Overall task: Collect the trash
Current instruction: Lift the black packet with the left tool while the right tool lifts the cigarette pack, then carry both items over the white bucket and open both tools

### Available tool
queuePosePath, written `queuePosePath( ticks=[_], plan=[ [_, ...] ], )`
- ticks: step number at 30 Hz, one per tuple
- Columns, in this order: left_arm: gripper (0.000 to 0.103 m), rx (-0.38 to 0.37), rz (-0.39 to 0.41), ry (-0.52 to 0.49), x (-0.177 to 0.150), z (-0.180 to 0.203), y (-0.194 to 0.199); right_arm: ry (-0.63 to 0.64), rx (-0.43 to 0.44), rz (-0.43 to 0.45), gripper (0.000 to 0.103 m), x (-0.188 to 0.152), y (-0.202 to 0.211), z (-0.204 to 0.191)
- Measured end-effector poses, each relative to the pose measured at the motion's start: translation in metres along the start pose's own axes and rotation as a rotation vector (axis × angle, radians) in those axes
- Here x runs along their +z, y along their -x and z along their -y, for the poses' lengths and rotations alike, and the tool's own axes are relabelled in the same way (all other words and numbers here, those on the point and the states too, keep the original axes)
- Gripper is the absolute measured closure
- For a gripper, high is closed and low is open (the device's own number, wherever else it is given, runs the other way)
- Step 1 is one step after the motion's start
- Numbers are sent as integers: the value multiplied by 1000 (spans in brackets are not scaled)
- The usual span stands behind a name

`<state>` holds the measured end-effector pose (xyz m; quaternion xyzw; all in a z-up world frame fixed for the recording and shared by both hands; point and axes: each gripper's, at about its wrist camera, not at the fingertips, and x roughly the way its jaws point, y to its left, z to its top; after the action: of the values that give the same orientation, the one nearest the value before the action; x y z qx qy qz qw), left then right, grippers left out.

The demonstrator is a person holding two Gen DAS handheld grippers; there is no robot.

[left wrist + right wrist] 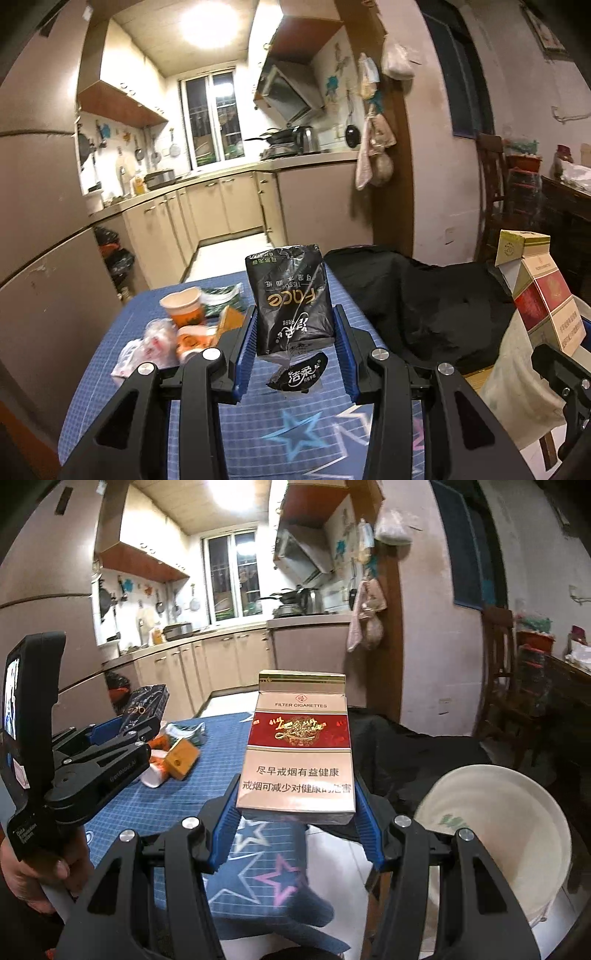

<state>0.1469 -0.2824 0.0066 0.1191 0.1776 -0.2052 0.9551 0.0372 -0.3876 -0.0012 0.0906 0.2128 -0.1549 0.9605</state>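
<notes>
Left claw (295,341): its blue pads pinch a black tissue pack (291,299) from both sides; the pack stands upright between them, above the desk.
Tissue pack: soft black wrapper with gold letters, printed side turned upside down toward the camera; a torn flap (298,376) with white letters hangs under it.
Right claw (295,814): its blue pads press on the lower part of a cigarette box (297,747), one pad at each side; the box is upright and lifted, over the edge of the desk.
Cigarette box: beige and red with a gold top, the lid slightly raised; it also shows at the right edge of the left wrist view (537,291).
Desk (207,417): covered with a blue grid cloth that has star prints.
Other trash on the desk: a paper cup (184,306), a fallen orange and white cup (192,339), crumpled clear plastic (147,343), a small yellow-brown box (181,762), a green wrapper (221,297); they lie close together at the far left part.
Bucket (506,834): white, on the floor at the right of the desk, near the right claw.
Black cloth (424,302): lies beyond the right side of the desk.
Hand (40,871): holds the grip of the left tool.
</notes>
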Motion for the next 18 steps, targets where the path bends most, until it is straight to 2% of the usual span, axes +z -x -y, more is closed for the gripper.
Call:
queuePosePath(
  ticks=[18],
  plan=[
    [62, -164, 44, -120, 20, 118, -9, -97, -188, 27, 49, -2, 20, 95]
  ],
)
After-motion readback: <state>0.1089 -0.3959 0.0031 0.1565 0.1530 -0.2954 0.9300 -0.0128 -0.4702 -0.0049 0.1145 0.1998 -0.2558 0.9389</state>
